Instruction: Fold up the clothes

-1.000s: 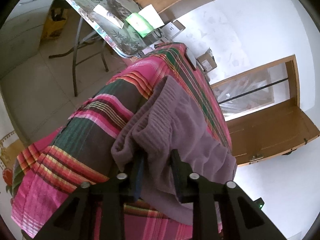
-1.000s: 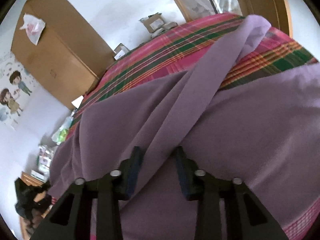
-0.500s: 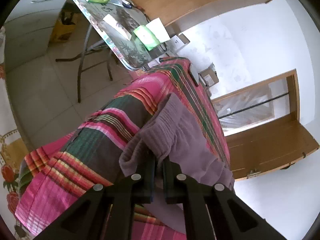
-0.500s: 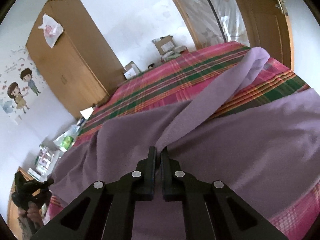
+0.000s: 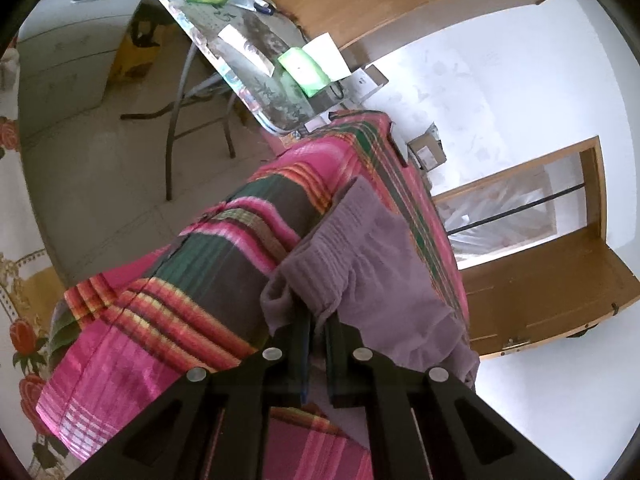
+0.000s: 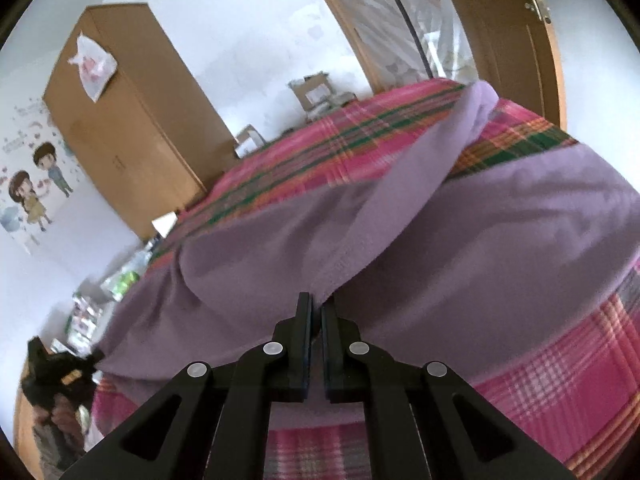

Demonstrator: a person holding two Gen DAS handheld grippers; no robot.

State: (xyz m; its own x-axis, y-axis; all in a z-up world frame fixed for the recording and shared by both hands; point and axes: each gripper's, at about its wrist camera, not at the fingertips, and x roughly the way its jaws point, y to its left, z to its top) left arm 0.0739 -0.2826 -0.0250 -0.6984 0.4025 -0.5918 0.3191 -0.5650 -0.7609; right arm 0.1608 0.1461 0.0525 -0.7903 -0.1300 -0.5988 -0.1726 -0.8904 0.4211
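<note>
Purple garment point(image 6: 500, 248) on pink plaid bedspread point(image 6: 560, 380); left gripper point(image 5: 317, 320) and right gripper point(image 6: 316, 312) both clamped on its fabric

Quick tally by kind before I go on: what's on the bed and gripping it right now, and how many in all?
Purple knit garment: 1
Pink, green and orange plaid bedspread: 1
Black two-finger grippers, both shut on the garment: 2 (left gripper, right gripper)
Total: 4

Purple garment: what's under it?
The purple garment lies on a pink plaid bedspread, which shows around its edges. Both grippers, left and right, pinch its fabric. What's beneath its middle is covered.
</note>
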